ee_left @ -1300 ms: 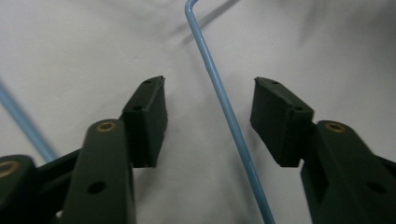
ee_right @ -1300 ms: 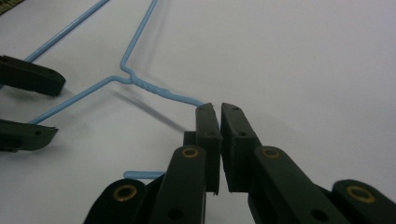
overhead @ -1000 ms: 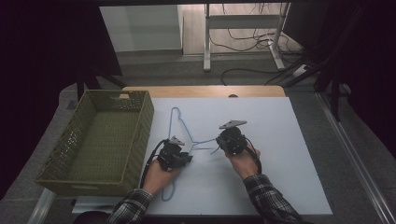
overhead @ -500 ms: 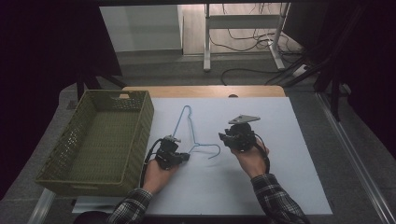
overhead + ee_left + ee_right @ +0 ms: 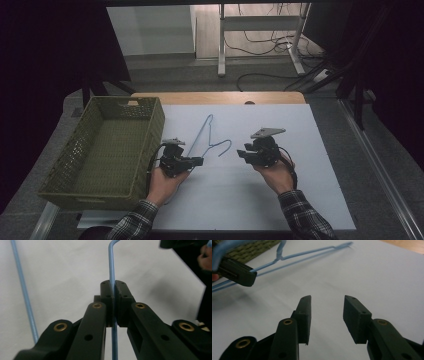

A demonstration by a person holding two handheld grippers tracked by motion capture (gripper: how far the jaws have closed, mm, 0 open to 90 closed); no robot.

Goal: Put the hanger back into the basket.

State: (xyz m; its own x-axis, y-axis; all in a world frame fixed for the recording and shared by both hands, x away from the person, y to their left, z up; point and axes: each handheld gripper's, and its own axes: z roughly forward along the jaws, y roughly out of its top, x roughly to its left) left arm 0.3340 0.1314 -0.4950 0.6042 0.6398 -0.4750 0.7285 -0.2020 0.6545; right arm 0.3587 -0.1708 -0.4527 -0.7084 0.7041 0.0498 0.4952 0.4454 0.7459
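Tongs in the person's left hand, the left tongs (image 5: 196, 161), are pinching the thin blue wire of a clothes hanger (image 5: 209, 135); in the left gripper view the two black jaws are pressed together on the wire (image 5: 111, 270), which runs up between them and bends at the top, while another length of the same hanger crosses the far left of that view. From above, the hanger lies on the white surface (image 5: 300, 200) just right of a green woven basket (image 5: 107, 150), its narrow end pointing away from the person and its hook curling toward the right hand.

The right tongs (image 5: 243, 154) sit apart from the hanger, near its hook but not touching it. Their jaws are spread, with bare white surface between them in the right gripper view (image 5: 327, 315). That view also shows the left tongs (image 5: 237, 272) at upper left clamped on the blue wire, with the basket (image 5: 249, 248) behind. Plaid sleeves (image 5: 305, 220) cover both forearms.
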